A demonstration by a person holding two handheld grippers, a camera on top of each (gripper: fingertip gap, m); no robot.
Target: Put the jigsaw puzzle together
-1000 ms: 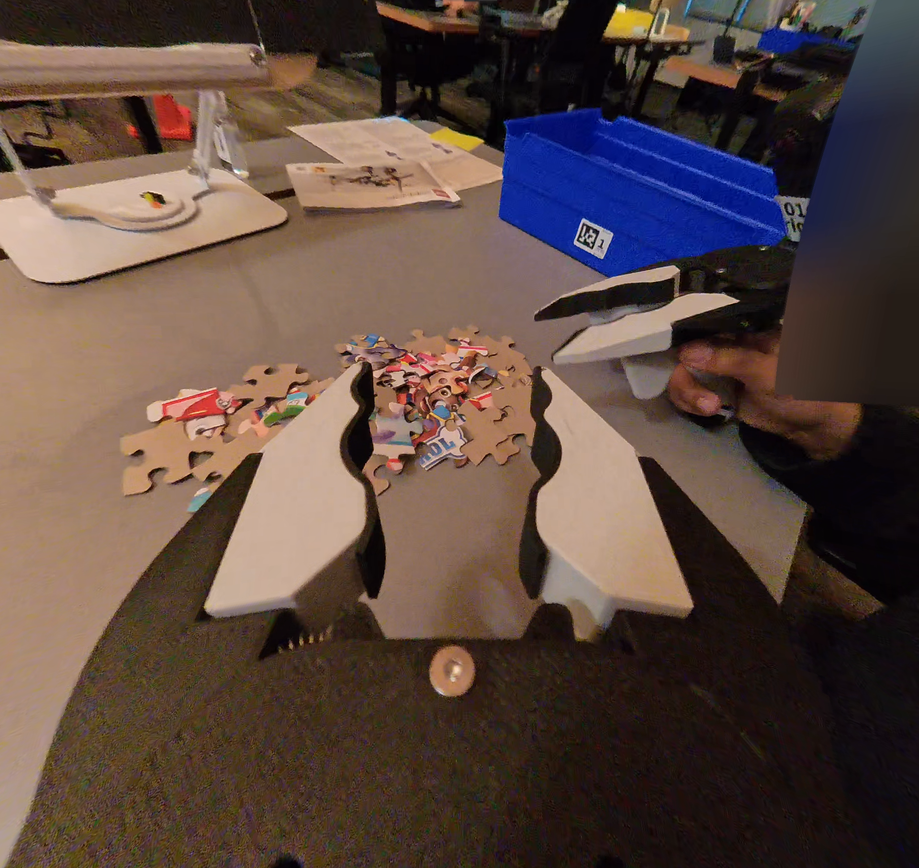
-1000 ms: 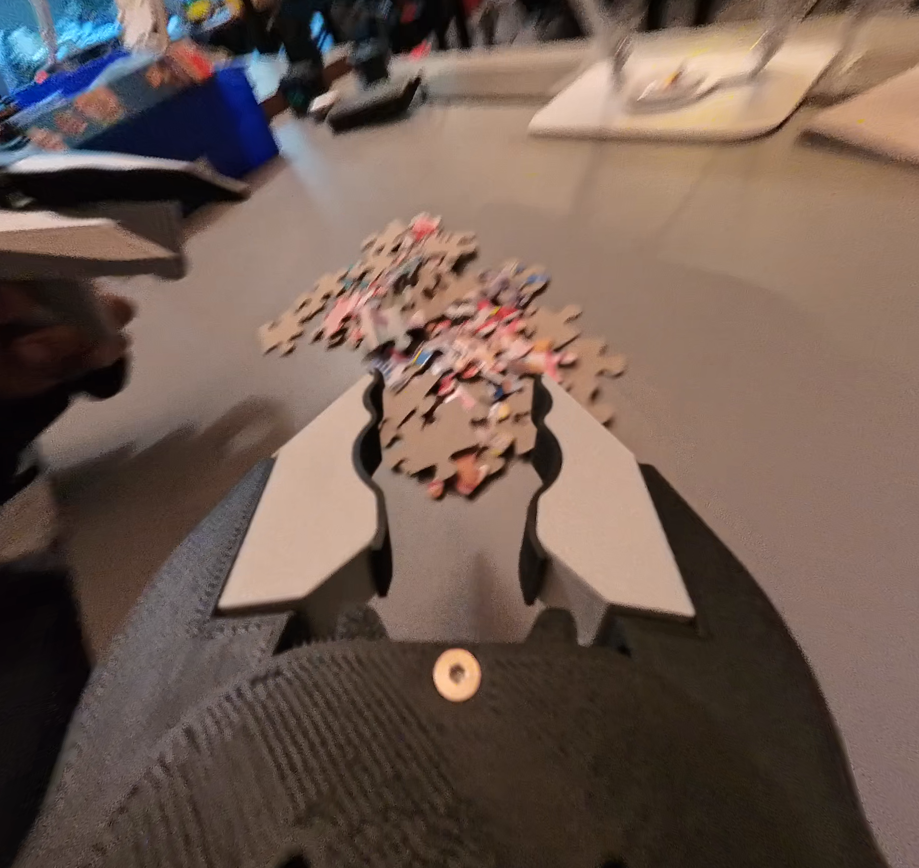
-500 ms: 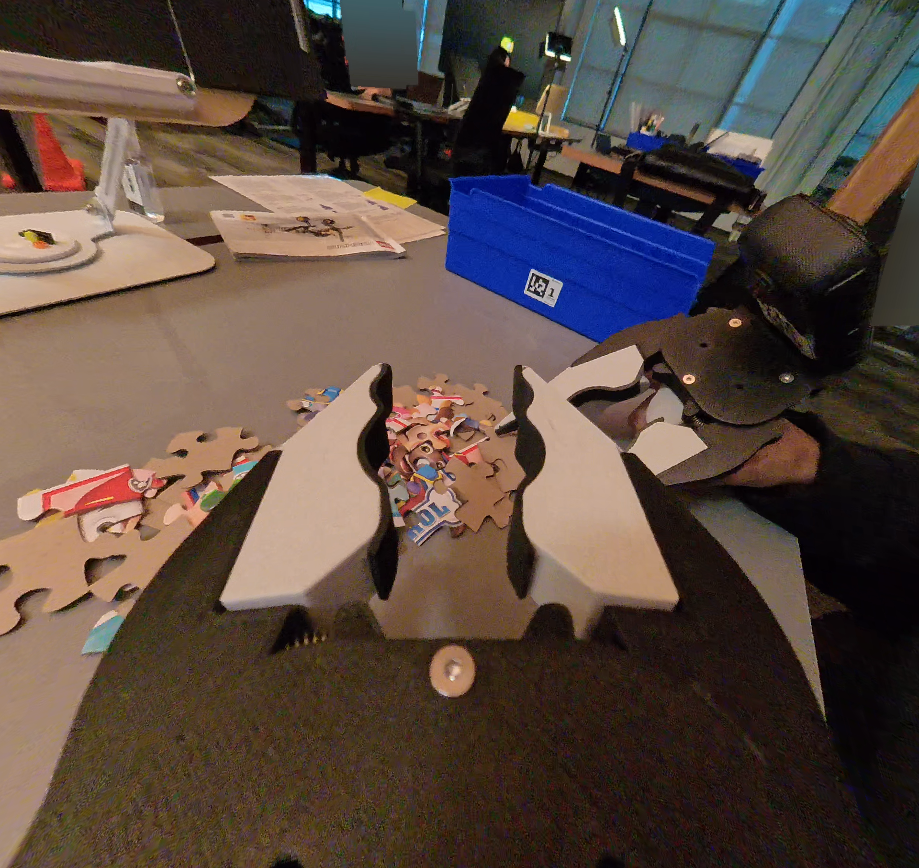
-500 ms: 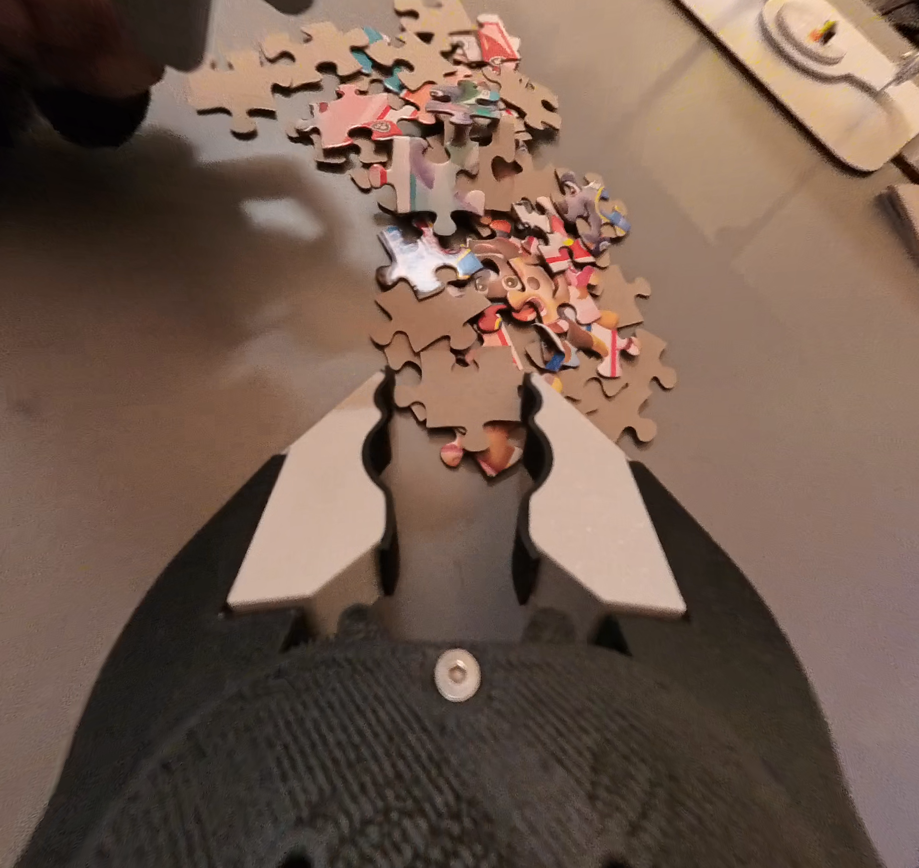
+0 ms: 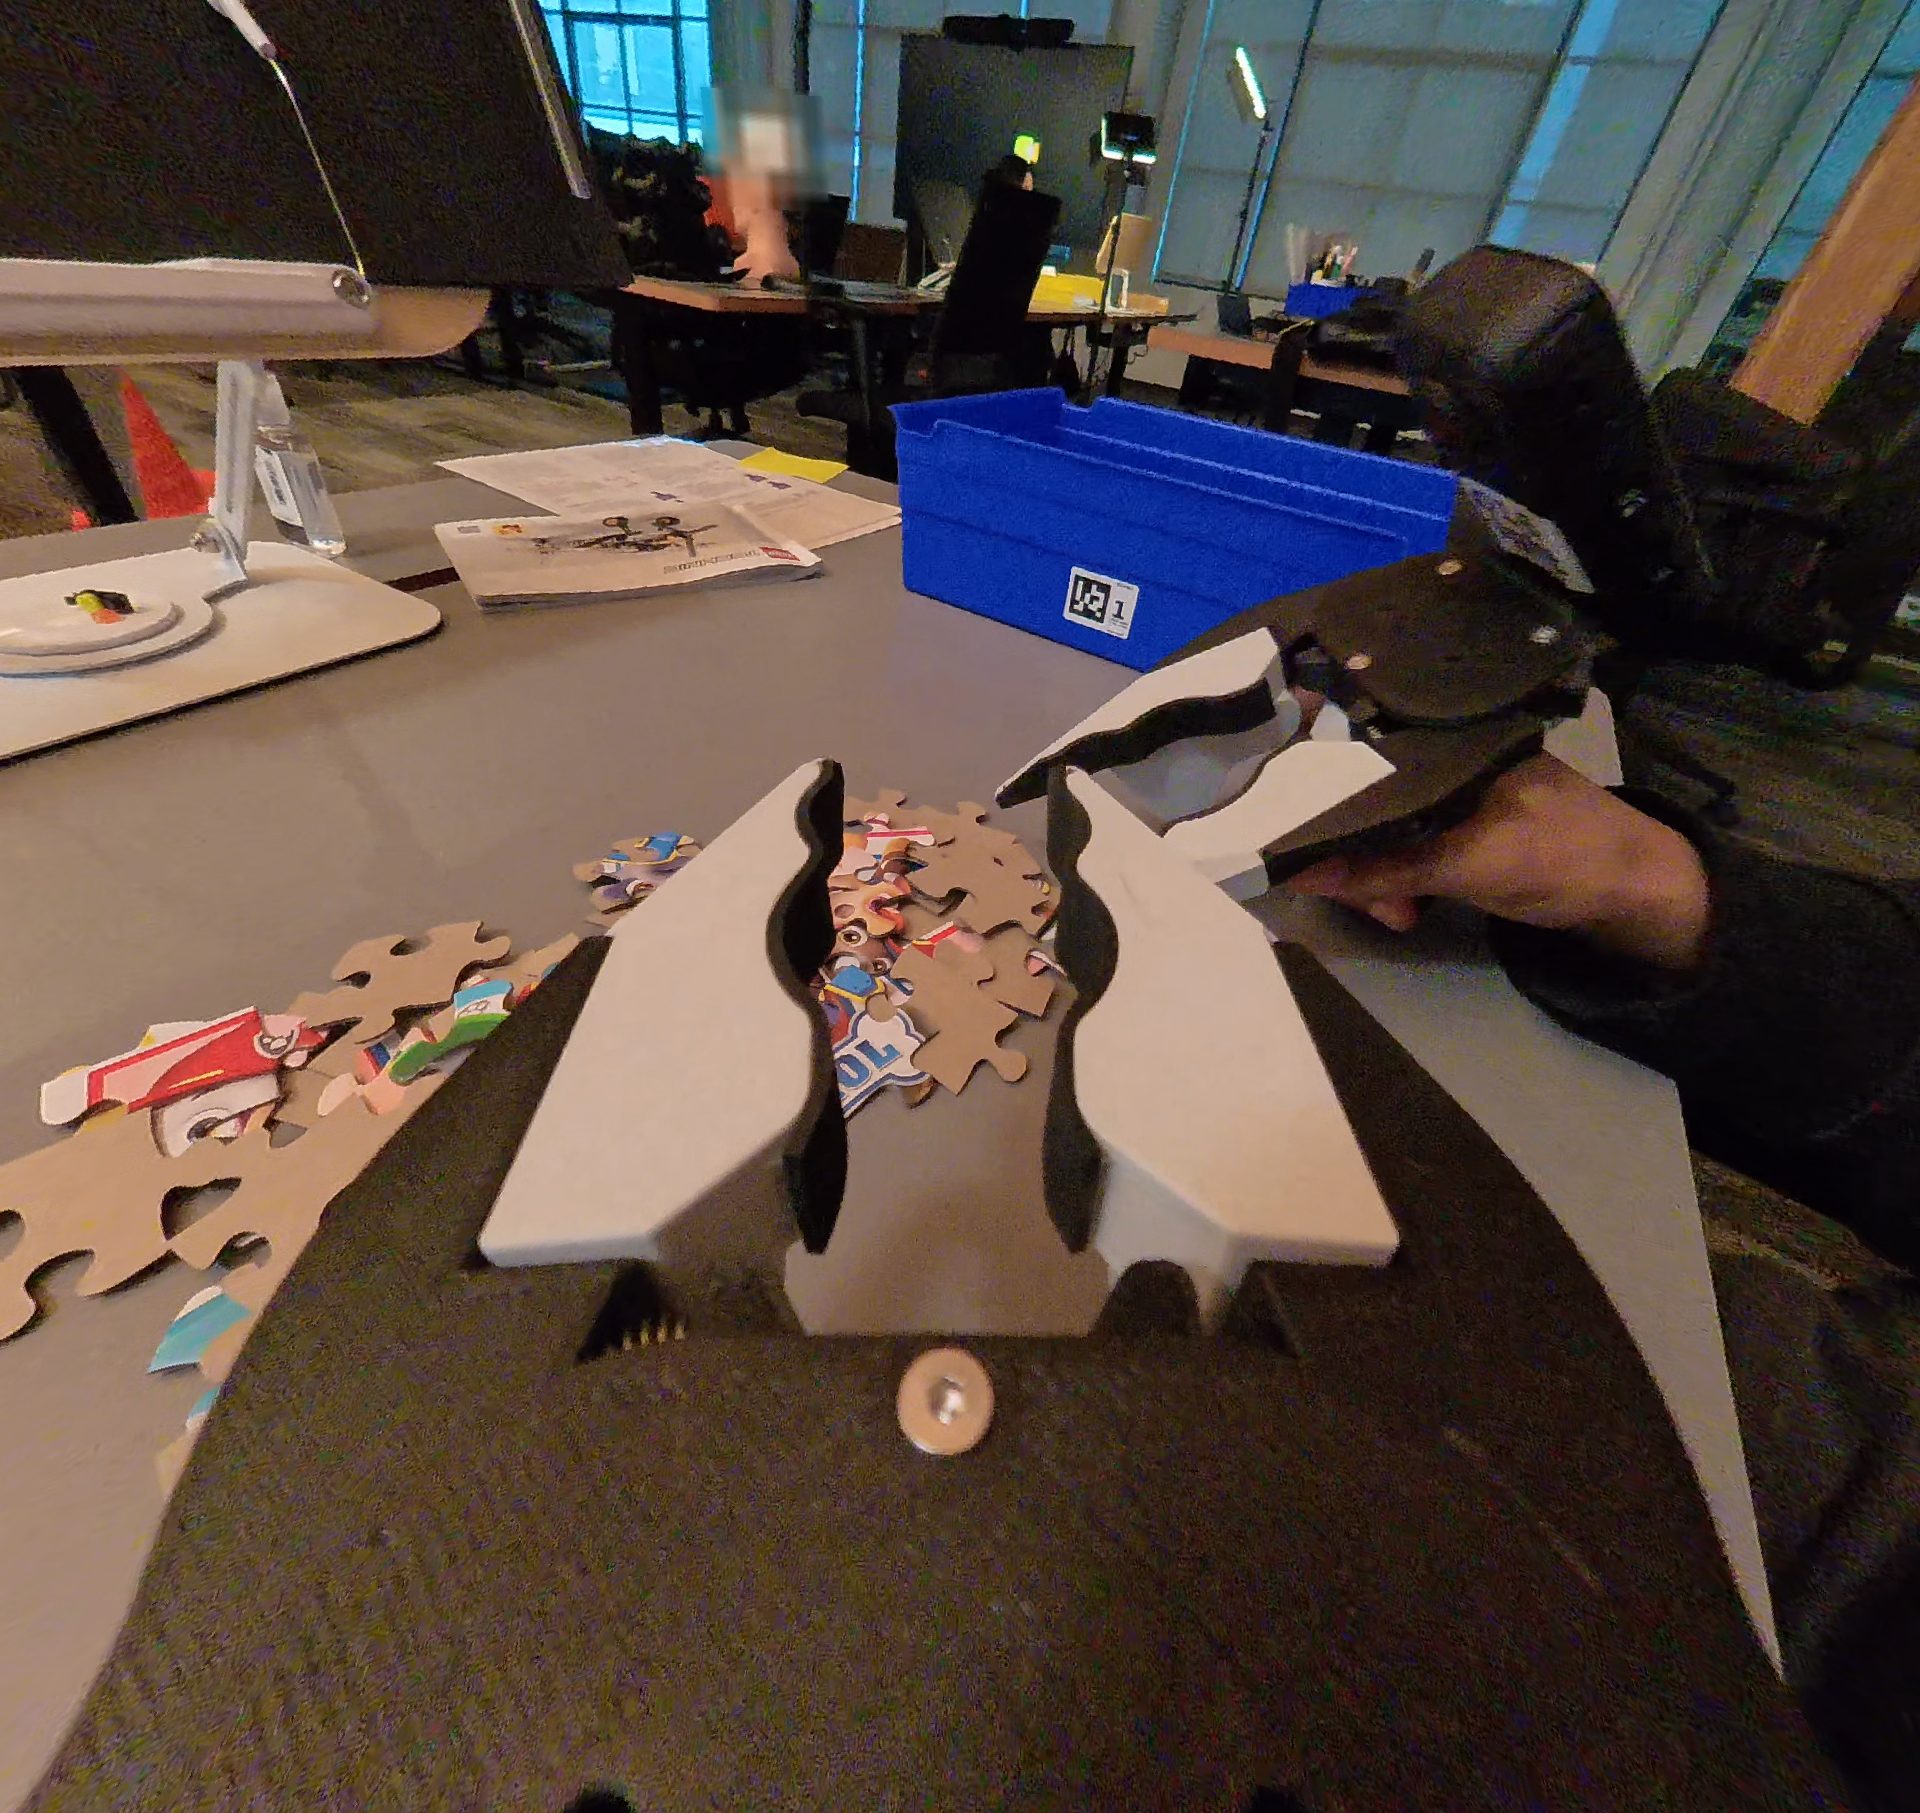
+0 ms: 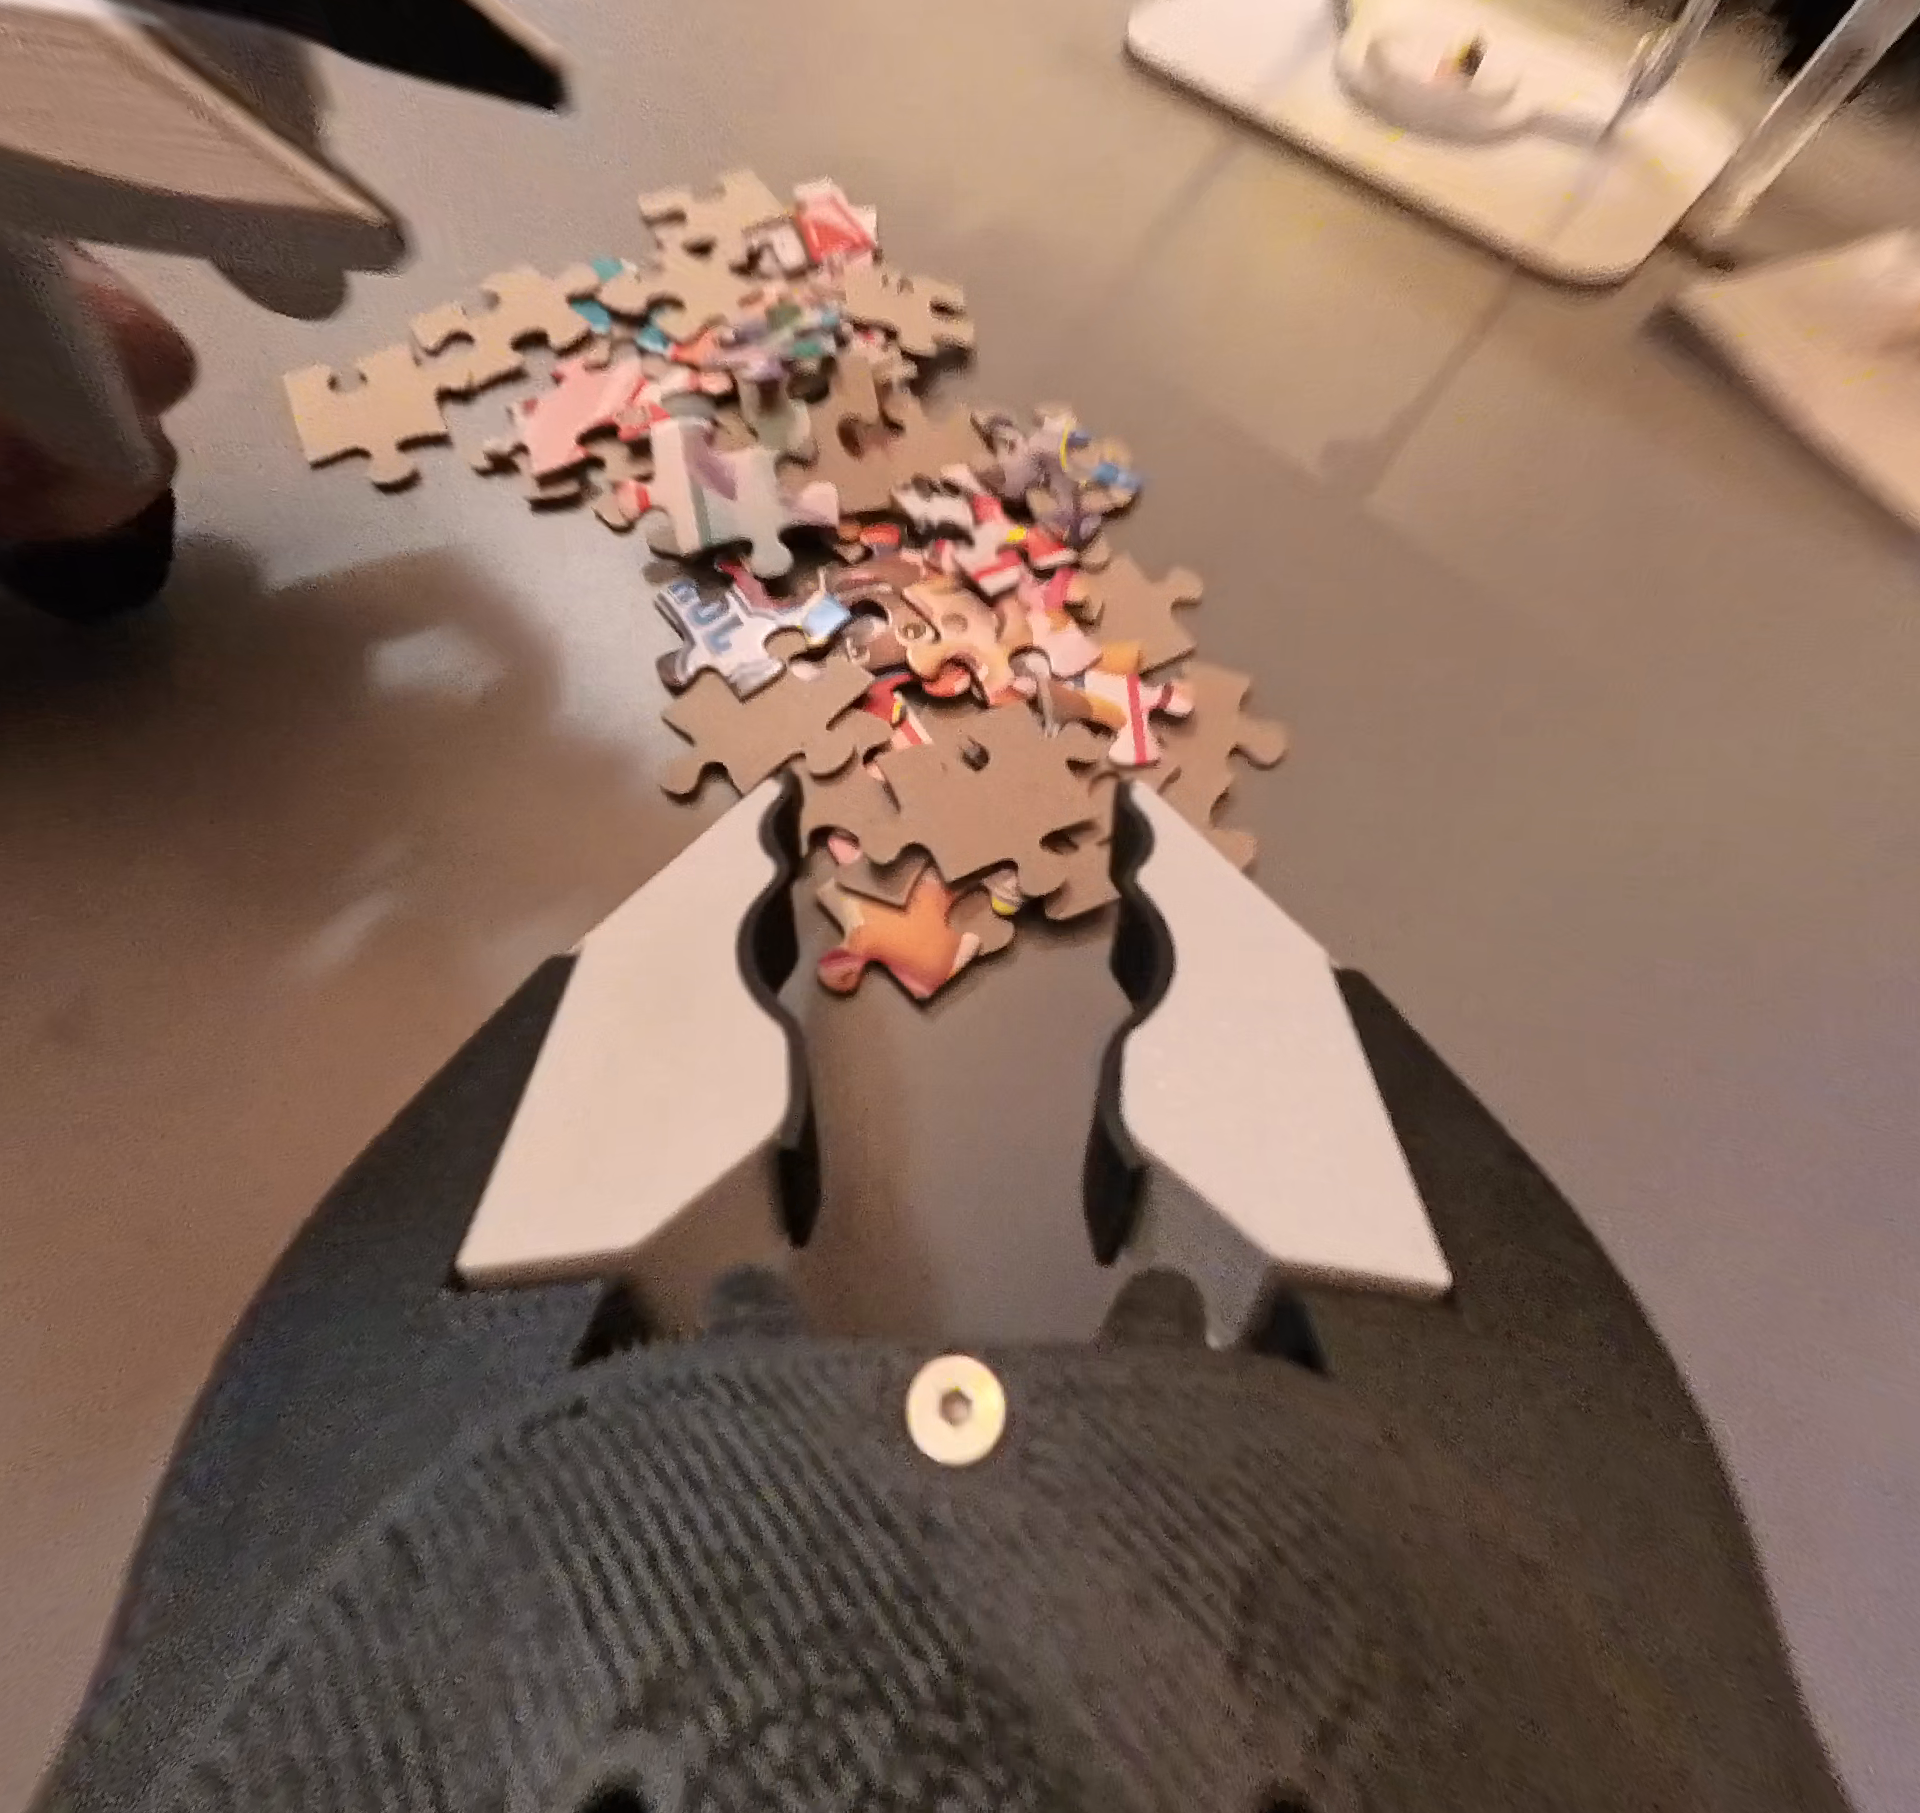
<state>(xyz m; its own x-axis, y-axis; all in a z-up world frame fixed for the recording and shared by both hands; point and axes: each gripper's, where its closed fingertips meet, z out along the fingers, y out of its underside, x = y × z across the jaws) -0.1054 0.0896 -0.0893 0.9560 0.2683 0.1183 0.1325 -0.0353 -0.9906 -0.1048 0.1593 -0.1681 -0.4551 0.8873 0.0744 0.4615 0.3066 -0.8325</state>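
- Puzzle pieces [image 6: 935,620] lay in a loose heap in the middle of the grey table [image 5: 520,776], some picture side up and many brown side up.
- Right gripper [image 6: 951,807] had its two fingers spread wide, one on each side of a big brown piece [image 6: 977,797] at the near edge of the heap. The pads did not look pressed on it, so it held nothing.
- An orange piece [image 6: 904,932] lay partly under that brown one, just nearer.
- Left gripper [image 5: 940,797] hung over the heap from the other side with its fingers partly apart and nothing pinched between them.
- To do this well, I think the right fingers should go flat and low and close on the thin edges of just one piece. The pieces overlapped, so a neighbour could get lifted or pushed too.
- The two grippers were near each other, so they should take care not to bump.
- A blue bin [image 5: 1164,506] stood far on the right, with a booklet [image 5: 623,548] and a white stand base [image 5: 260,620] far on the left.
- The right wrist view was blurry, so I could not tell if the pads touched the brown piece.
- Part of the heap was hidden behind the left fingers, and the bin's inside was not in view.
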